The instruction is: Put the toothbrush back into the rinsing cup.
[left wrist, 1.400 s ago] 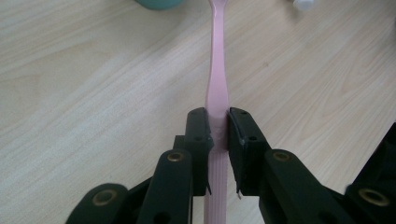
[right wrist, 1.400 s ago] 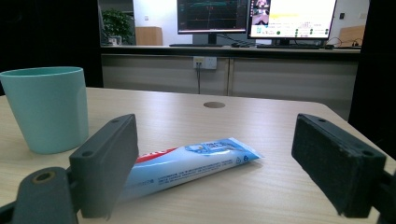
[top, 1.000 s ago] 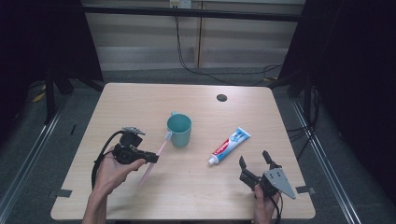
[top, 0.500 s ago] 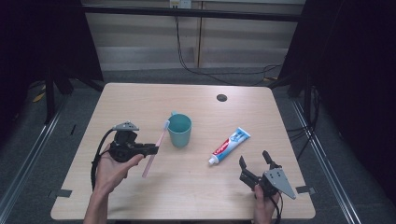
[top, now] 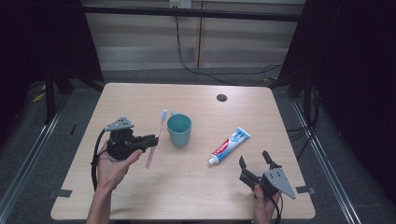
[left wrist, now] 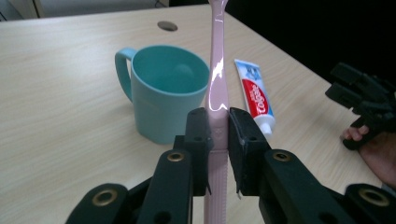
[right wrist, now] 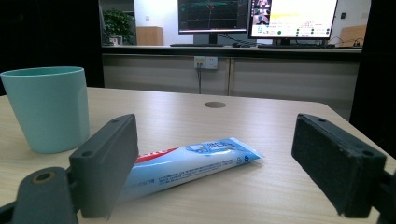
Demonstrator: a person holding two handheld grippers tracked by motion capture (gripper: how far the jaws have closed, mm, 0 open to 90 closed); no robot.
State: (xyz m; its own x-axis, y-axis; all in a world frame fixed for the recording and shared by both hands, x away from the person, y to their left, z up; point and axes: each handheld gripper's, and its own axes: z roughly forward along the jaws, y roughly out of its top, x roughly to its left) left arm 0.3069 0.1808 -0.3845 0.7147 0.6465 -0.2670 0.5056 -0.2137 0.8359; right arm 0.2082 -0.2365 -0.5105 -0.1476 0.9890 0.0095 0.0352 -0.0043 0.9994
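On the worktop (top: pixel 187 186), the teal cup (top: pixel 179 130) stands just right of the left claw (top: pixel 148 139). That claw is clamped on the pink toothbrush (top: pixel 156 138), its long axis upright, bristles above the cup's left side. The right claw (top: pixel 255 165) gapes, nearer the toothpaste (top: pixel 229 145).
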